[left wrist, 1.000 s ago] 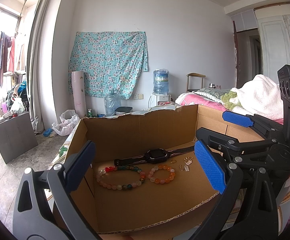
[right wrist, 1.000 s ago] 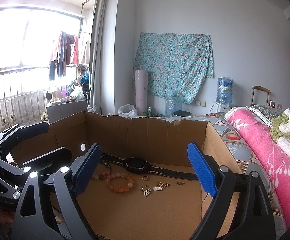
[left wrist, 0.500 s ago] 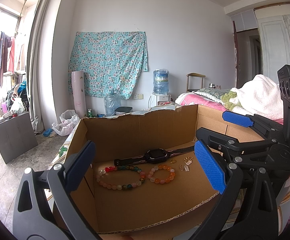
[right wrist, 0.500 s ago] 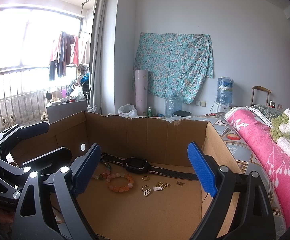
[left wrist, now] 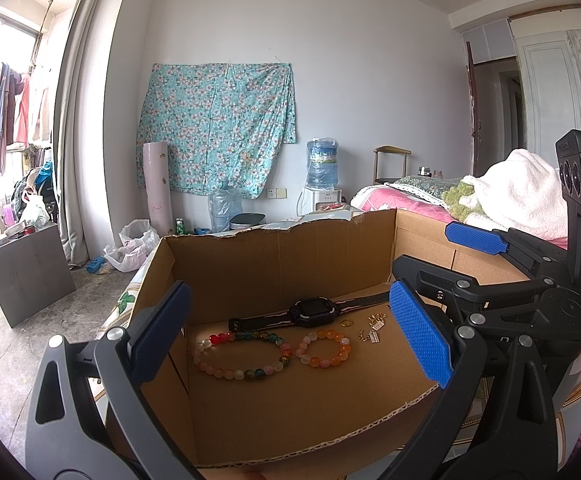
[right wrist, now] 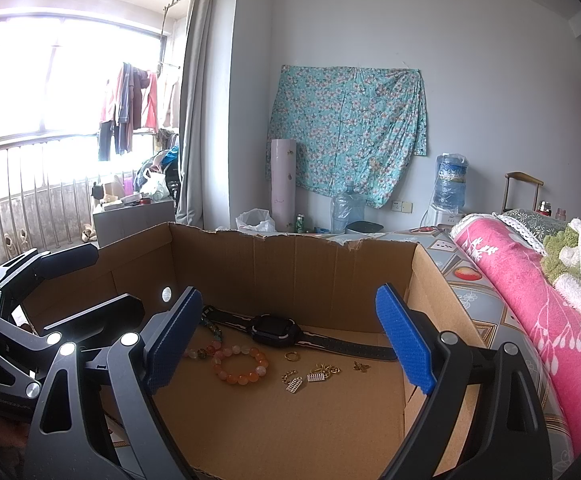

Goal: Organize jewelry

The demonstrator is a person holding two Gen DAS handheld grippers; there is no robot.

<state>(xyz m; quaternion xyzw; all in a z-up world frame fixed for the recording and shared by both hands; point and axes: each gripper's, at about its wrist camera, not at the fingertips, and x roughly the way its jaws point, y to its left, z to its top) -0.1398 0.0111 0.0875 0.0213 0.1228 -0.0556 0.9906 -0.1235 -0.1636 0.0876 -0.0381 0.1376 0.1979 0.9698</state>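
While both hand-held grippers, left (left wrist: 290,336) and right (right wrist: 294,340), hover wide open and empty, approach the orange bracelet (right wrist: 240,368) squarely, clear of the smartwatch (right wrist: 276,329).

The box (left wrist: 290,420) was seen as matt, rough cardboard; the beads (left wrist: 242,354) as glossy; the charms (right wrist: 310,376) as shiny gold metal; the pads (right wrist: 404,346) as textured.

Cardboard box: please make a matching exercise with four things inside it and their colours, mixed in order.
Things in the cardboard box:
1. watch
2. small bracelet
3. long bead strand
4. ring

Colours:
A. gold
B. many colours: red, green, pink
C. black
D. orange and pale pink

Pairs: 1-C, 2-D, 3-B, 4-A
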